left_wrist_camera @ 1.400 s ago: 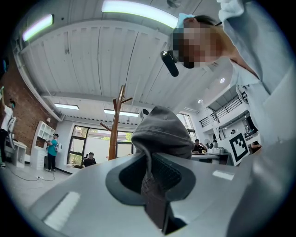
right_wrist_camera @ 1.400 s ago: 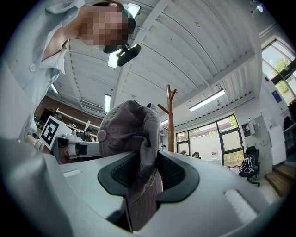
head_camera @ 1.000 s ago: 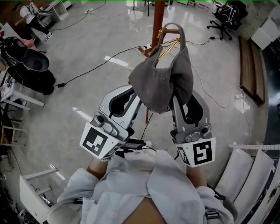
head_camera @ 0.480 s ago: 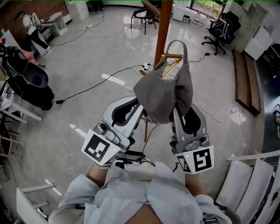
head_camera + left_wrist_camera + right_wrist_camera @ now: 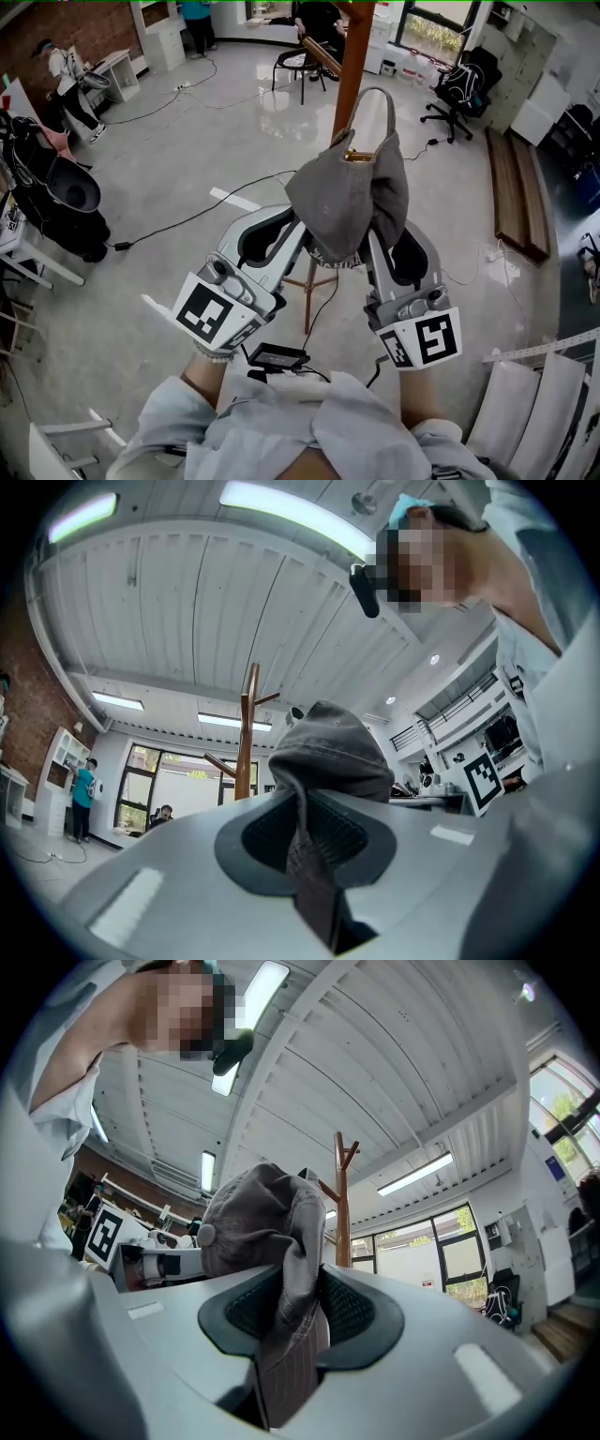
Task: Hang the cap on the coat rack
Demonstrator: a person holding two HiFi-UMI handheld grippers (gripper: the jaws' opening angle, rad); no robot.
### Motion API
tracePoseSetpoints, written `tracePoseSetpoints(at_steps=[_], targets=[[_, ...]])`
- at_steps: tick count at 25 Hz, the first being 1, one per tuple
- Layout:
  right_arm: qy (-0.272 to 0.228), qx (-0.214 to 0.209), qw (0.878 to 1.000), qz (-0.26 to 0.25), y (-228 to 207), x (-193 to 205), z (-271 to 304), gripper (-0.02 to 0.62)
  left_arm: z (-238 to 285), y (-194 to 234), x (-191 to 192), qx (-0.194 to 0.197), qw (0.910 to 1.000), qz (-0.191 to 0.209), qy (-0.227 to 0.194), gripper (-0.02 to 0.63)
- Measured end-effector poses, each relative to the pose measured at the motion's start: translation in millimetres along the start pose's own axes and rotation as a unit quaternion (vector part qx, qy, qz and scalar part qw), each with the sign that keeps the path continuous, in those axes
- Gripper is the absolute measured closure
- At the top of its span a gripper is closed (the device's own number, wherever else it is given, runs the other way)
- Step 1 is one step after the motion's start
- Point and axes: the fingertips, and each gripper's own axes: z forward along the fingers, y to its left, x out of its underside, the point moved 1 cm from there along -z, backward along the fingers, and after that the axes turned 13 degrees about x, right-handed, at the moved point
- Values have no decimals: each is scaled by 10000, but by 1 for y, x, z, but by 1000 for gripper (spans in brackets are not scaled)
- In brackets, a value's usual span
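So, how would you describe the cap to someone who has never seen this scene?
Find the brown wooden coat rack at the top centre of the head view. Just before it, the left gripper and right gripper hold up the cap. It is the only grey fabric thing there, its strap arching above.

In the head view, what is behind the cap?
The coat rack stands behind the cap, its wooden pole rising above it. The cap covers the pole's middle stretch; pegs there cannot be seen.

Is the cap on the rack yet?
No: left gripper and right gripper both grip the cap, short of the coat rack.
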Motion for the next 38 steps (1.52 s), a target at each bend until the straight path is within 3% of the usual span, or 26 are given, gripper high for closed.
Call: tracePoseSetpoints(at_steps=[28,38], targets=[[-428,-299,9975,-484,13,-54,97,465,20,86,-54,-258,9977,442,-444,569],[-352,-244,9976,-545,2,-63,121,465,39,108,-57,-329,9978,209,-540,569]])
